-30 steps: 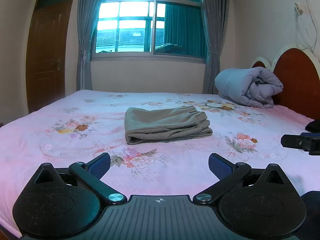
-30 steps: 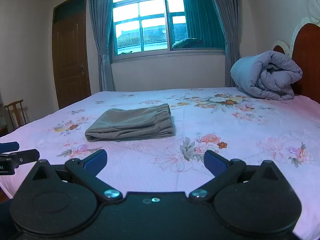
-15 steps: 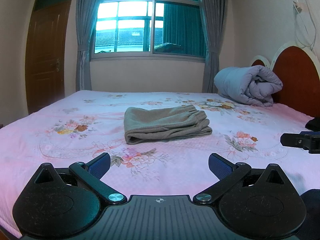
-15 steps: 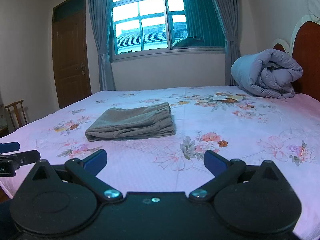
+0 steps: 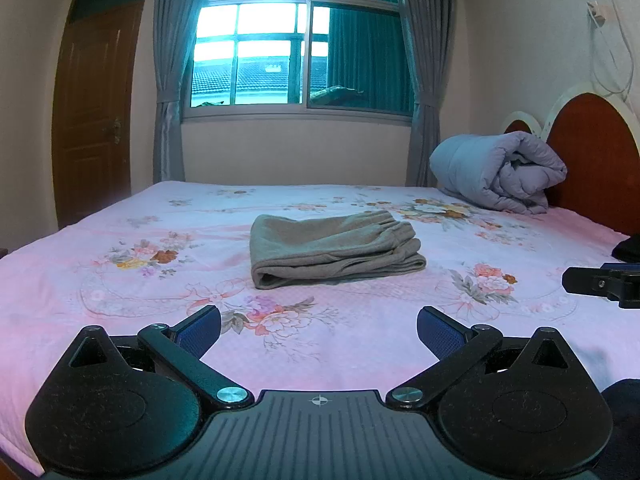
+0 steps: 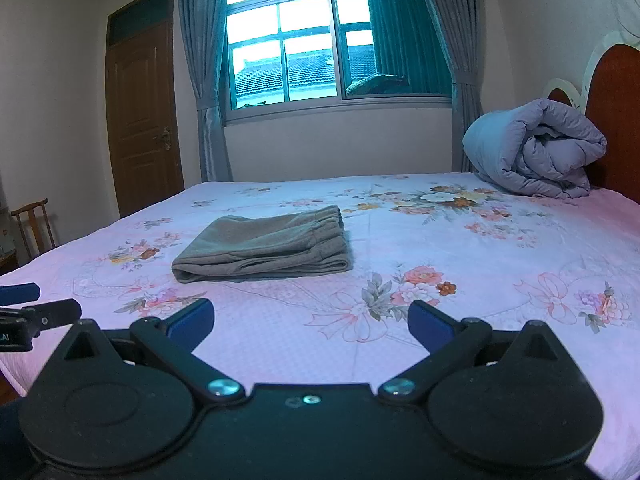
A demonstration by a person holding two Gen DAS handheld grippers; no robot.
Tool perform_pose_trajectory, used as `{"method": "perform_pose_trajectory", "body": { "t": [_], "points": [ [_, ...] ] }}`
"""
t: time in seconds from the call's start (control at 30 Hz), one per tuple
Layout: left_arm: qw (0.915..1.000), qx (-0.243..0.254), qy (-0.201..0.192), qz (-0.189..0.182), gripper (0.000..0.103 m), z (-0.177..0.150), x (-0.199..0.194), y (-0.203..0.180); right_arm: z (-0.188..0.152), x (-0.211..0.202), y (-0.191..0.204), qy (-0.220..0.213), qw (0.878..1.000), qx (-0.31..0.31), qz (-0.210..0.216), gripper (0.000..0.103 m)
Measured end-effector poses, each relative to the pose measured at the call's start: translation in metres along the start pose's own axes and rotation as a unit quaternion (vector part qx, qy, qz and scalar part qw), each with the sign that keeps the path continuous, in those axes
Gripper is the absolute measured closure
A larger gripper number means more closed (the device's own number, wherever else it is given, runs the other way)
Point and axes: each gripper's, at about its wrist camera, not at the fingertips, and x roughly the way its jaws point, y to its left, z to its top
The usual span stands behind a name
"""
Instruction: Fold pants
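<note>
The pants [image 5: 334, 250] lie folded (a compact stack) in the middle of the bed [image 5: 120, 304], far from both grippers. The fingers of the left gripper [image 5: 318, 326] and right gripper [image 6: 310, 320] are spread and empty, so the stack should be left untouched.

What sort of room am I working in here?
A bedroom, most likely in a home. The folded pants lie on a bed with a floral pink sheet, a rolled duvet sits against the headboard, and a curtained window faces you.
</note>
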Motion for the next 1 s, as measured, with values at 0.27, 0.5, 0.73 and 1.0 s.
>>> {"method": "perform_pose_trajectory", "body": {
  "t": [0.27, 0.5, 0.73, 1.0],
  "points": [
    [1.0, 0.0, 0.0, -0.001, 0.0, 0.0, 0.0001, 0.0003, -0.0001, -0.0001, 0.0003, 0.0, 1.0, 0.0, 0.0, 0.006],
    [1.0, 0.0, 0.0, 0.0, 0.0, 0.0002, 0.0002, 0.0003, -0.0003, 0.0, 0.0005, 0.0, 1.0, 0.0, 0.0, 0.006],
    [1.0, -0.002, -0.002, 0.004, 0.0, -0.0012, -0.0001, 0.0018, -0.0003, 0.0001, 0.0005, 0.0, 1.0, 0.0, 0.0, 0.006],
    [1.0, -0.003, -0.006, 0.005, 0.0, -0.0012, -0.0021, 0.0005, 0.0002, -0.0005, 0.0011, -0.001, 1.0, -0.002, 0.0, 0.006]
  ]
}}
